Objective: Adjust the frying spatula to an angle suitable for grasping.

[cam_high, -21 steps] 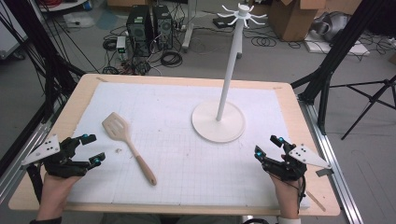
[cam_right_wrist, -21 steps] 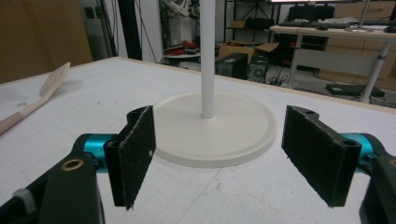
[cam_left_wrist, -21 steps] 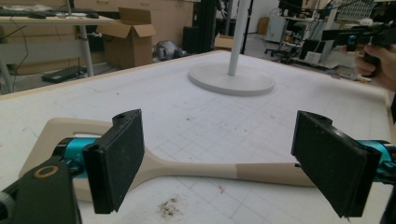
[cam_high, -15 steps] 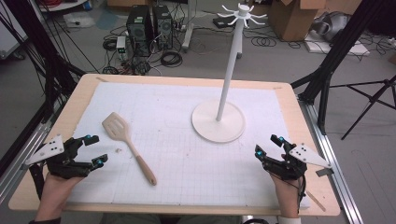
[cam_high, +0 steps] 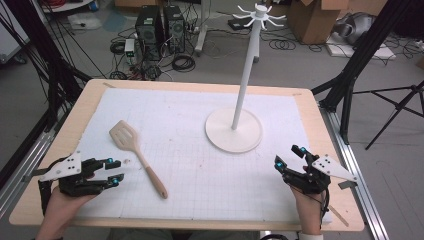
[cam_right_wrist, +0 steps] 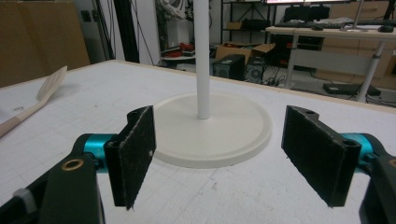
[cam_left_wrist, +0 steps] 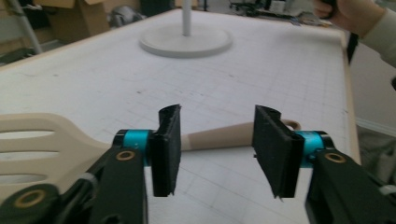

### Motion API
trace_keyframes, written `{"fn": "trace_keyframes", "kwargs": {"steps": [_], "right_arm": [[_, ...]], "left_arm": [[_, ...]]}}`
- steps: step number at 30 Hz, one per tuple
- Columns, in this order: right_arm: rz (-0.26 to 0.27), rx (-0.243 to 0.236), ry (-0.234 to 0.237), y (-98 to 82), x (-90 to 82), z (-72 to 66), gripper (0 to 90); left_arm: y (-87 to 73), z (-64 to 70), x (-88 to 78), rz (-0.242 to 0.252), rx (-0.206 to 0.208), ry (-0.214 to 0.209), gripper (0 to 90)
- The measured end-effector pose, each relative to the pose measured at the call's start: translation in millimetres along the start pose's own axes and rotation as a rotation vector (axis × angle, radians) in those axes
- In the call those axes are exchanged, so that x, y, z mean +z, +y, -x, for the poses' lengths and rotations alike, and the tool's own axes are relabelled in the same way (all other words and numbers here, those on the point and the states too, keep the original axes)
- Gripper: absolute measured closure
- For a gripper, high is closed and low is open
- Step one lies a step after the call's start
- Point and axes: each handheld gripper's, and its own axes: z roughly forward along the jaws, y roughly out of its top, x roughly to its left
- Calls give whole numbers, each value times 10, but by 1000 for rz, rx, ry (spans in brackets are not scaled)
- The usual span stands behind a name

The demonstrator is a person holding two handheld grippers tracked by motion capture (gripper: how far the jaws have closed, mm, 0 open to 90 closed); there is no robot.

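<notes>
A light wooden spatula lies flat on the white mat, slotted head toward the far left and handle toward me. My left gripper hovers just left of the handle, open, with nothing between its pads. In the left gripper view the handle lies on the mat beyond the gap between the jaws of the left gripper, and the spatula head is at the left. My right gripper stands open near the front right, and in the right gripper view the right gripper faces the white stand's base.
A white stand with a round base and a tall pole topped by hooks rises right of centre. The wooden table edge frames the mat. Computers, cables and boxes lie on the floor beyond.
My left gripper has slid to the right, closer to the spatula's handle. The right gripper and the spatula have stayed where they were.
</notes>
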Motion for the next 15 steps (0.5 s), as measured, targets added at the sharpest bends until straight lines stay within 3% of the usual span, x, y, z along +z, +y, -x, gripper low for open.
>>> {"fn": "trace_keyframes", "kwargs": {"steps": [7, 13, 15], "right_arm": [[-9, 3, 0, -9, 17, -8, 249], [-6, 2, 1, -7, 13, -8, 250], [-7, 1, -2, -9, 13, -4, 250]], "left_arm": [[-15, 54, 163, -82, 20, -74, 803], [5, 96, 334, -148, 64, -118, 886], [20, 117, 457, -190, 86, -137, 894]]}}
